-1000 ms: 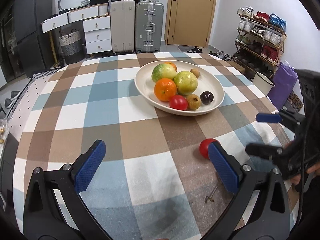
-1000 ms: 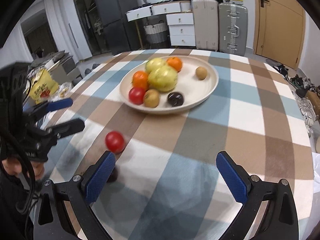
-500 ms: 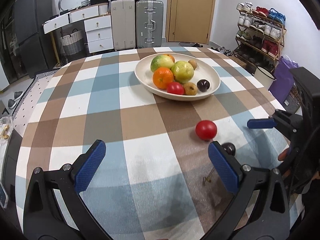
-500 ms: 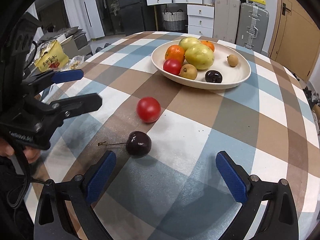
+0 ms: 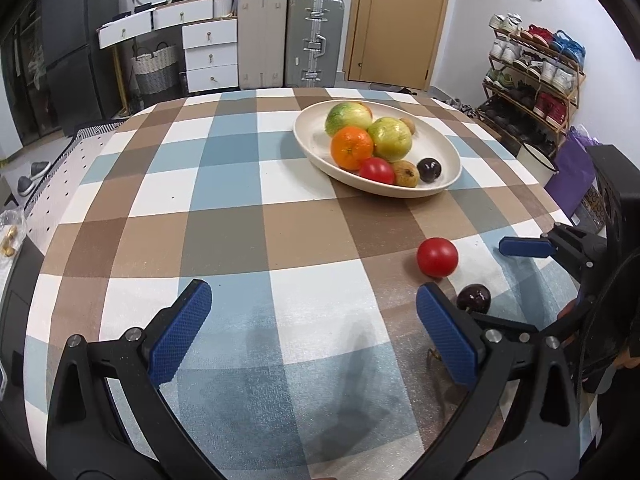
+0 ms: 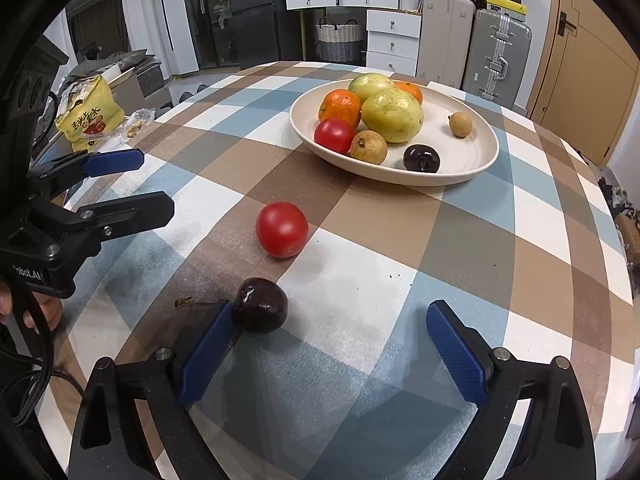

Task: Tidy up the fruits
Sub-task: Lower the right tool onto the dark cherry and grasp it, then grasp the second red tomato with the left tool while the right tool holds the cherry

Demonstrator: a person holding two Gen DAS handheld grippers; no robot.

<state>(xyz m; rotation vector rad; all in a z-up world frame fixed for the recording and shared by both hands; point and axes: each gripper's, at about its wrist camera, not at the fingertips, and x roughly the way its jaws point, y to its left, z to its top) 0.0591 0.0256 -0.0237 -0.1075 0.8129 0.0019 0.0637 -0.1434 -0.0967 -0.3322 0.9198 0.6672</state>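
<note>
A dark cherry (image 6: 261, 305) with a stem lies on the checked tablecloth, with a red tomato (image 6: 282, 229) just beyond it. My right gripper (image 6: 332, 308) is low over the cloth and its jaws are closing. The cherry sits between them against the left pad, and the right pad is far from it. My left gripper (image 5: 312, 288) hovers open over bare cloth, with the tomato (image 5: 437, 257) and cherry (image 5: 474, 298) to its right. A cream bowl (image 6: 472, 160) further back holds oranges, green-yellow fruits, a tomato, a brown fruit, a cherry and a small tan fruit.
A yellow snack bag (image 6: 89, 118) lies at the table's left edge in the right wrist view. Suitcases (image 5: 316, 40) and white drawers (image 5: 208, 56) stand behind the table. A shoe rack (image 5: 532, 76) and a purple bag (image 5: 572, 172) are off to the right.
My right gripper has moved forward and down, so the cherry now lies between its jaws at the left pad. The jaws have narrowed a little. The left gripper stays open.
</note>
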